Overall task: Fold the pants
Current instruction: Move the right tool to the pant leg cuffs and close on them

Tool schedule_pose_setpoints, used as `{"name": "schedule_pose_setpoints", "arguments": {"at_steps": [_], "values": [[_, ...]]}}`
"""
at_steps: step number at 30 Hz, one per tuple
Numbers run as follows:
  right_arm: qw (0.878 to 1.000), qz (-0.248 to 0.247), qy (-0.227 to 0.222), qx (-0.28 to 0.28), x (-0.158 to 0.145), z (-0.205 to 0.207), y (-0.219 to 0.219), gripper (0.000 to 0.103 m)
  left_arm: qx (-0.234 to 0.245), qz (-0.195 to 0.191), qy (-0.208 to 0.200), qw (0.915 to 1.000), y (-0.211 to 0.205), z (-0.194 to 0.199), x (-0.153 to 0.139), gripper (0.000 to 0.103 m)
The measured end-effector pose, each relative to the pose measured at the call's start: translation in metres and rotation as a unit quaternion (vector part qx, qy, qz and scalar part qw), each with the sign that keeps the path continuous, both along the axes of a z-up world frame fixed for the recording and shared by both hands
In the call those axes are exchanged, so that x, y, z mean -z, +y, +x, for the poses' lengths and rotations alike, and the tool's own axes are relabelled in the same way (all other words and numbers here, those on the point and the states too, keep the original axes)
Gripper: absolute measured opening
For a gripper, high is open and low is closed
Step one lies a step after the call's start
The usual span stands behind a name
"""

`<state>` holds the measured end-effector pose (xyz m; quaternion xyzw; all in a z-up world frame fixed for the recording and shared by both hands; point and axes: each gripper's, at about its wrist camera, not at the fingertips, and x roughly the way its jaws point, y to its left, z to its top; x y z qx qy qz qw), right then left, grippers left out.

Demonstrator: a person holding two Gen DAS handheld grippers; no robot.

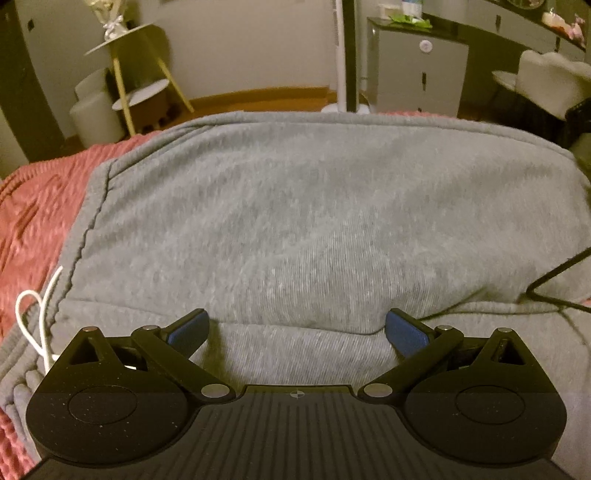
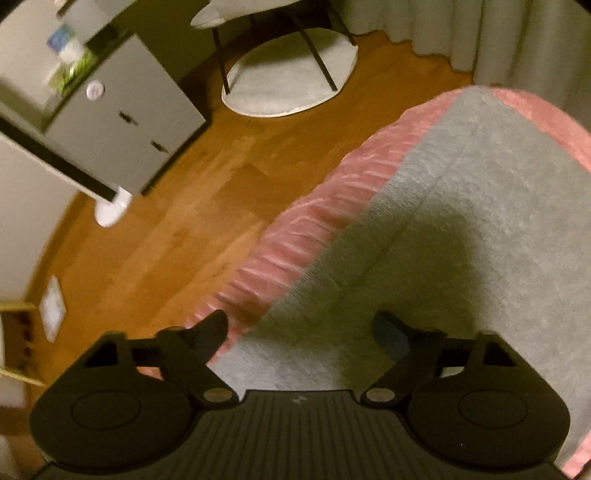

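Observation:
Grey sweatpants [image 1: 280, 221] lie on a pink ribbed bedspread [image 1: 33, 214], with one layer folded over another; the folded edge runs just ahead of my left gripper [image 1: 297, 330]. That gripper is open and empty, low over the cloth, its blue pads [image 1: 188, 330] wide apart. A white drawstring [image 1: 33, 321] lies at the waistband on the left. In the right wrist view the pants [image 2: 461, 229] stretch away along the bed edge. My right gripper [image 2: 299, 332] is open and empty above the pants' near edge, casting a shadow on them.
The pink bedspread [image 2: 314, 221] drops off to a wooden floor [image 2: 177, 206] on the left. A grey cabinet [image 2: 122, 114], a round white rug [image 2: 291, 70] under a chair, and curtains [image 2: 517, 33] stand beyond. A black cable [image 1: 554, 280] crosses the pants at the right.

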<state>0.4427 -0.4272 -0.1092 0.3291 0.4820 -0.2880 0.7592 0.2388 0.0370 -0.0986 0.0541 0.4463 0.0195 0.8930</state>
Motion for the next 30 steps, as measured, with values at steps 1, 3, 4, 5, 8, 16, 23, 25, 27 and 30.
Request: {"name": "schedule_pose_setpoints", "arguments": {"at_steps": [1, 3, 4, 5, 8, 16, 23, 25, 27, 30], "values": [[1.000, -0.013, 0.009, -0.008, 0.000, 0.000, 0.002, 0.053, 0.003, 0.005, 0.000, 1.0000, -0.001, 0.000, 0.001, 0.103], [1.000, -0.015, -0.006, -0.018, -0.004, -0.006, 0.002, 0.015, 0.006, 0.014, 0.000, 0.9999, -0.001, -0.001, 0.002, 0.103], [0.999, 0.008, -0.028, -0.018, -0.006, -0.016, -0.001, 0.009, 0.005, 0.014, 0.002, 0.9999, 0.000, -0.001, 0.003, 0.103], [0.999, 0.012, -0.038, -0.020, -0.008, -0.024, -0.001, 0.008, 0.002, 0.012, 0.003, 0.9999, 0.002, -0.001, 0.003, 0.103], [0.995, 0.025, -0.087, -0.045, -0.018, -0.057, 0.003, 0.006, -0.004, 0.001, 0.003, 1.0000, 0.009, -0.003, -0.001, 0.103], [0.973, 0.043, -0.216, -0.075, -0.064, -0.239, 0.034, 0.005, -0.041, -0.001, -0.022, 0.9989, 0.037, -0.004, -0.015, 0.103], [0.969, 0.038, -0.227, -0.088, -0.070, -0.404, 0.095, 0.005, -0.086, -0.076, -0.027, 0.9931, 0.084, 0.005, -0.030, 0.103], [0.976, 0.009, -0.203, -0.077, -0.059, -0.432, 0.094, 0.004, -0.090, -0.097, -0.023, 0.9910, 0.094, 0.016, -0.030, 0.103], [0.981, 0.010, -0.184, -0.053, -0.043, -0.446, 0.084, 0.004, -0.100, -0.092, -0.022, 0.9905, 0.099, 0.030, -0.033, 0.103], [0.984, -0.001, -0.174, -0.045, -0.035, -0.448, 0.078, 0.006, -0.102, -0.087, -0.033, 0.9904, 0.097, 0.056, -0.041, 0.103]]}}
